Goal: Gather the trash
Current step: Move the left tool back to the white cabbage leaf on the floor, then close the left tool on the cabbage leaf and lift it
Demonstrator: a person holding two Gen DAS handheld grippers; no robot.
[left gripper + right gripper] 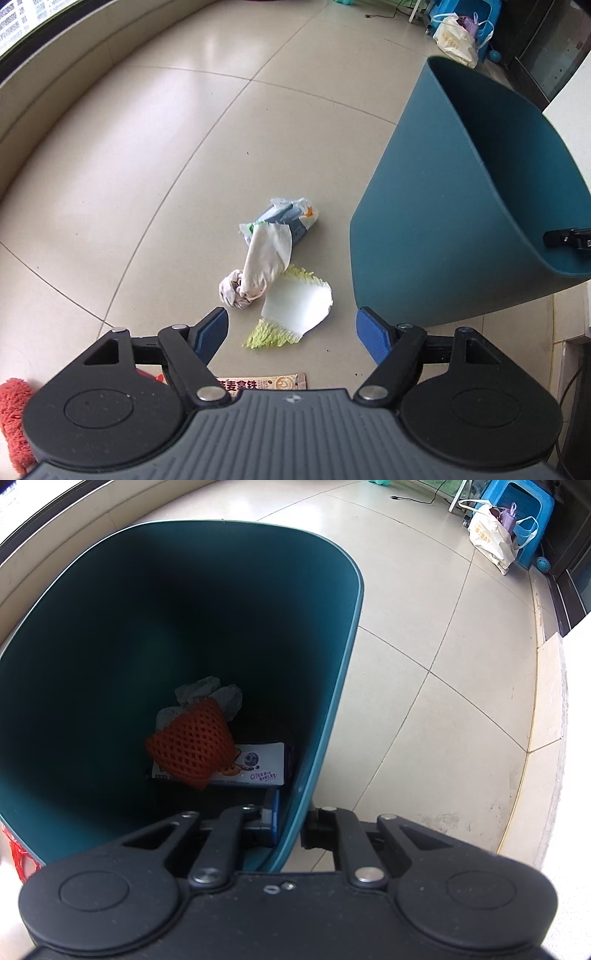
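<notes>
**Bin clamped at the rim, scraps waiting on the floor**

The right gripper (291, 819) has its jaws closed on the wall of the teal bin (332, 686), one finger inside the rim and one outside. Down in the bin lie an orange foam net (192, 746), crumpled white paper (214, 694) and a printed white packet (258, 768).

The left gripper (291, 328) hangs over the tiled floor (147, 166) with its jaws spread wide and nothing between them. Just beyond its fingertips sit a cabbage leaf (295, 310), a twisted white tissue (258, 269) touching it, and a crumpled blue-and-white wrapper (288, 218) behind. A sachet (266, 384) lies partly hidden under the gripper. The bin stands just to the right of this litter.
</notes>
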